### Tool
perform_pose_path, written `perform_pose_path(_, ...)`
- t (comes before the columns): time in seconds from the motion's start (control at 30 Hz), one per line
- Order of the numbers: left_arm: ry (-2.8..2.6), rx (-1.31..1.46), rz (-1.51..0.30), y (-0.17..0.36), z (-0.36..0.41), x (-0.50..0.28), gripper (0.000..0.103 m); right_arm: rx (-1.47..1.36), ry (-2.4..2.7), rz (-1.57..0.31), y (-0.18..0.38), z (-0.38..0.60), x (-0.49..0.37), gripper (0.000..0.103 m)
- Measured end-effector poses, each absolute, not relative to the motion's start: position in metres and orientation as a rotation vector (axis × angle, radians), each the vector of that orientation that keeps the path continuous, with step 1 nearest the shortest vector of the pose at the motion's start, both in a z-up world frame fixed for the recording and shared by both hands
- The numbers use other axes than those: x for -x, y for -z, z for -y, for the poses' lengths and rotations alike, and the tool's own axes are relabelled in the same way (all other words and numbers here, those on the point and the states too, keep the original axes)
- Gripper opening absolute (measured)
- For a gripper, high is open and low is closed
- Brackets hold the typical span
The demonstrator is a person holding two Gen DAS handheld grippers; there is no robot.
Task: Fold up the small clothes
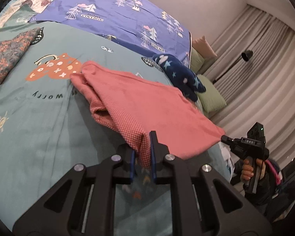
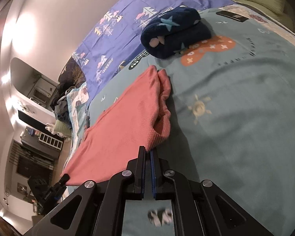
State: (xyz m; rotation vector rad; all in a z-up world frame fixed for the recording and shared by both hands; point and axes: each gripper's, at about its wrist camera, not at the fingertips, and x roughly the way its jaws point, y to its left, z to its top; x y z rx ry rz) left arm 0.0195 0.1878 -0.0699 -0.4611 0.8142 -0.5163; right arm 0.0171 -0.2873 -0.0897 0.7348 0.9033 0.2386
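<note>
Left wrist: left gripper (image 1: pixel 143 147) and right gripper (image 2: pixel 148 153) both clamp pink garment (image 1: pixel 147 106).

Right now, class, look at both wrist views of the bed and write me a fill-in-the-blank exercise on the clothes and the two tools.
1. Both tools grip the ____ garment.
2. The left tool is ____ on its edge.
3. The dark blue bundle is printed with ____.
4. The right tool pinches the garment's other ____.

Missing words: pink; shut; stars; corner
</note>
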Motion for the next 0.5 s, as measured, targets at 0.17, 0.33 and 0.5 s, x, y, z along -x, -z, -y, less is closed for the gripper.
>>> perform_pose_path(0.17, 0.489, 0.435, -0.881, 0.084, -0.19, 0.0, 0.015, -0.747, -0.2, -0.935, 0.107, 0.298, 0.024, 0.002)
perform_pose_path(0.33, 0.357, 0.449, -0.904, 0.09, -0.211, 0.011, 0.015, -0.747, -0.124, -0.932, 0.113, 0.318, 0.037, 0.005)
perform_pose_path(0.5, 0.323, 0.391, -0.797, 0.055, -0.214, -0.002, 0.015, -0.618, -0.173, -0.856, 0.079, 0.31, 0.005, 0.006)
